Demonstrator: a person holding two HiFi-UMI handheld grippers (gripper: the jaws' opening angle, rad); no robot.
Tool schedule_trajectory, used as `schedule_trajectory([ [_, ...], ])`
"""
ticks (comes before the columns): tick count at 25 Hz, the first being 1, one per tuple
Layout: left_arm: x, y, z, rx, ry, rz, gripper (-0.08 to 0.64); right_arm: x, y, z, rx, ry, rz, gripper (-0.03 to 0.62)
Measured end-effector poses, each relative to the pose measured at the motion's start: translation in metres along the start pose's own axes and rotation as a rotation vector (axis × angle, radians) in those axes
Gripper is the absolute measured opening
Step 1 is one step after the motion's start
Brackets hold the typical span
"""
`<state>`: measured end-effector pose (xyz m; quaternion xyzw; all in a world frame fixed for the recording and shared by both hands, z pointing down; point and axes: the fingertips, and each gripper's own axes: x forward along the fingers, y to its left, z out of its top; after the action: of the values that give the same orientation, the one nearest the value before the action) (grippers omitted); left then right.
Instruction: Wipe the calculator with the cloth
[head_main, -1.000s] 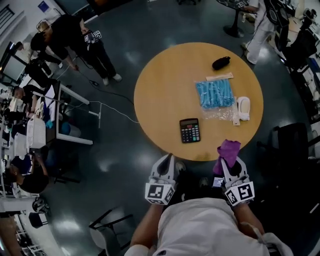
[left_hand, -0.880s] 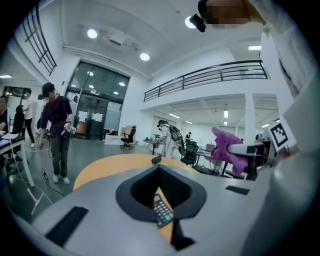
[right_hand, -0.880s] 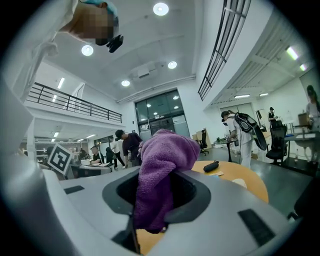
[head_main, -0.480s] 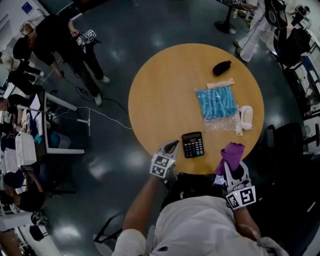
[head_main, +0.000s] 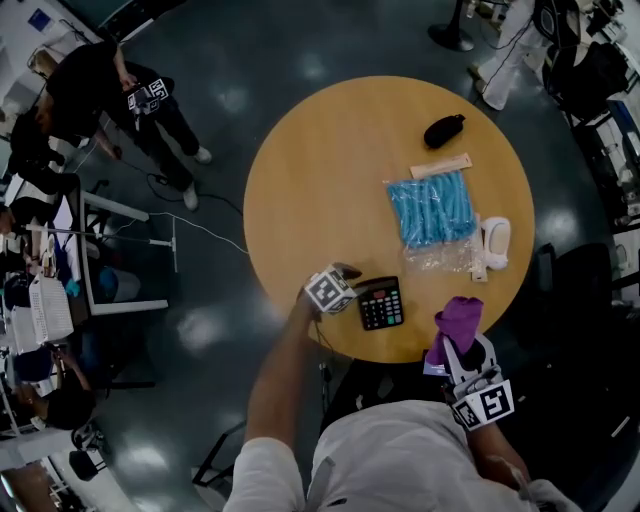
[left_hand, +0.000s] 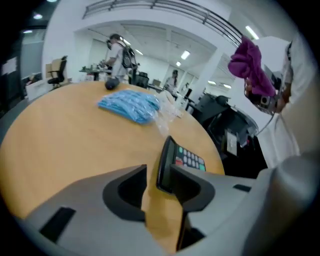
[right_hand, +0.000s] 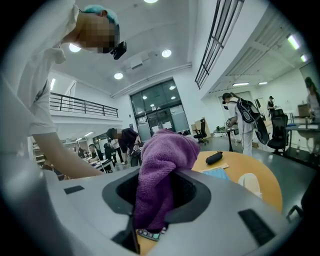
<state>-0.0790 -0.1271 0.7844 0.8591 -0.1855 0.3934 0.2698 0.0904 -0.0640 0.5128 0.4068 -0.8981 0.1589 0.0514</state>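
A black calculator (head_main: 381, 303) lies near the front edge of the round wooden table (head_main: 320, 180). My left gripper (head_main: 347, 277) is down at the calculator's left edge. In the left gripper view the calculator (left_hand: 176, 159) shows edge-on in the gap of the left gripper (left_hand: 157, 192), close to the right jaw and apart from the left one. The jaws have just been opening and stand open. My right gripper (head_main: 462, 345) hovers off the table's front right edge, shut on a purple cloth (head_main: 457, 325). The cloth (right_hand: 162, 165) bunches up above the right gripper (right_hand: 155, 200).
Farther back on the table lie a blue packet (head_main: 432, 208), clear plastic (head_main: 440, 258), a white object (head_main: 491, 240), a pale strip (head_main: 442, 166) and a black pouch (head_main: 442, 130). People and desks stand at the left (head_main: 110, 90). A dark chair (head_main: 570, 290) is at the right.
My left gripper has come up from beside my body onto the table at the calculator's left edge and has opened. My right gripper with the cloth has shifted a little.
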Motion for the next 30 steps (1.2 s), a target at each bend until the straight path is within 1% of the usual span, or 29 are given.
schedule_trajectory([
  [2,0.01,-0.008,-0.01,0.072,0.125,-0.078,0.137,0.0,-0.007,-0.006,0.012,0.018,-0.002,0.121],
  [3,0.013,-0.01,-0.014,0.088,0.166,-0.11,0.136,0.0,-0.01,-0.007,0.017,0.024,-0.004,0.121],
  [5,0.017,-0.012,-0.014,0.083,0.194,-0.159,0.132,0.0,-0.018,-0.008,0.023,0.032,-0.007,0.121],
  [7,0.019,-0.013,-0.012,0.055,0.185,-0.186,0.112,-0.001,-0.024,-0.008,0.023,0.036,-0.007,0.121],
  [10,0.016,-0.016,-0.011,0.003,0.148,-0.201,0.097,-0.001,-0.031,-0.005,0.022,0.028,-0.005,0.121],
  [12,0.009,-0.021,-0.006,-0.017,0.086,-0.204,0.071,-0.001,-0.034,-0.003,0.02,0.017,-0.004,0.121],
  [13,0.004,-0.027,-0.002,-0.016,0.051,-0.202,0.063,-0.001,-0.035,-0.002,0.02,0.013,-0.004,0.121],
  [16,-0.01,-0.046,0.005,-0.01,-0.025,-0.18,0.05,-0.003,-0.035,-0.001,0.014,0.005,0.005,0.121],
  [20,-0.034,-0.056,0.011,-0.067,-0.084,-0.138,0.049,-0.001,-0.03,-0.002,-0.015,0.007,0.032,0.121],
  [23,-0.067,-0.065,0.034,-0.097,-0.13,-0.065,0.048,0.003,-0.026,-0.002,-0.089,0.035,0.057,0.121],
  [25,-0.094,-0.077,0.057,-0.125,-0.152,-0.045,0.048,0.01,-0.024,0.001,-0.163,0.057,0.077,0.121],
  [28,-0.135,-0.099,0.095,-0.169,-0.186,-0.078,0.048,0.027,-0.019,0.021,-0.301,0.08,0.119,0.121],
  [30,-0.16,-0.114,0.119,-0.173,-0.197,-0.112,0.048,0.04,-0.012,0.038,-0.402,0.112,0.153,0.121],
])
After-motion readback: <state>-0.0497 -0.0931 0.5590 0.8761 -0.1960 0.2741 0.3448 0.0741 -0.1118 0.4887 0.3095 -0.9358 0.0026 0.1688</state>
